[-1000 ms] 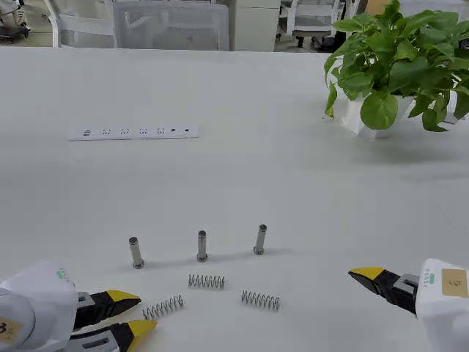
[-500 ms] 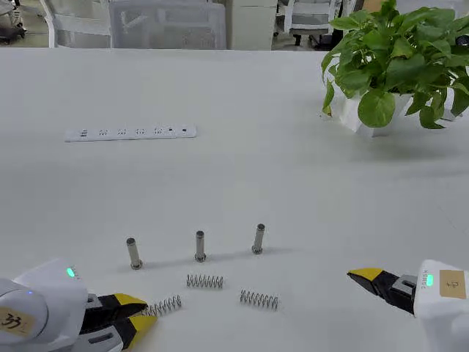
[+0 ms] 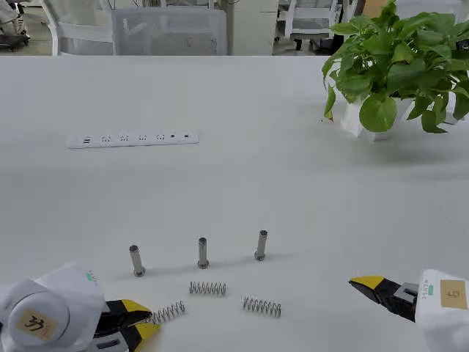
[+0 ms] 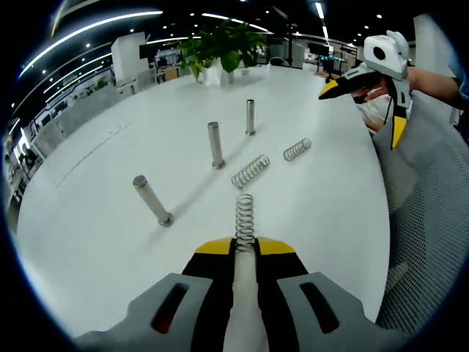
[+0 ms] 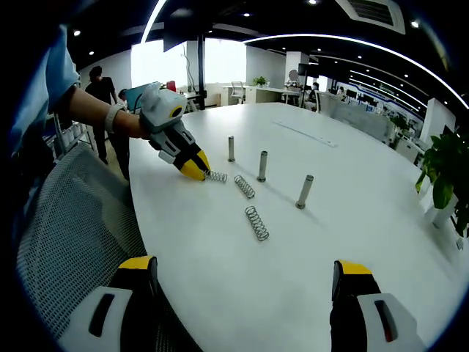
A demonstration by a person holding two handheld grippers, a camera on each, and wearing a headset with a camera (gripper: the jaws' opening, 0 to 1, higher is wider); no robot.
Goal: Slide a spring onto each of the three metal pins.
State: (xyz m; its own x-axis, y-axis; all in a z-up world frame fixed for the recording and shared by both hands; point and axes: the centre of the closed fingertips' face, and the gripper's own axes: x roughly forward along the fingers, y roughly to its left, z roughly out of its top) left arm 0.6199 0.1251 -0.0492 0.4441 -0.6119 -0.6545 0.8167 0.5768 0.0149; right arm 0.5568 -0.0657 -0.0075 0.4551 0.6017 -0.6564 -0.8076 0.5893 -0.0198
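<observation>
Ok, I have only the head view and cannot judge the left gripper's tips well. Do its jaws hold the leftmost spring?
Observer: Yes. In the left gripper view, the left gripper has its jaws shut on the near end of the leftmost spring, which points straight ahead.
Operator: And the other one? I see one jaw only.
Observer: In the right gripper view, the right gripper has its jaws wide apart and holds nothing.

Bright, even light from long ceiling lights (image 5: 330, 37) fills the white desk (image 3: 293, 183). The pins (image 3: 202, 252) cast soft shadows. The gripper views bend at the edges (like a fishbowl).
</observation>
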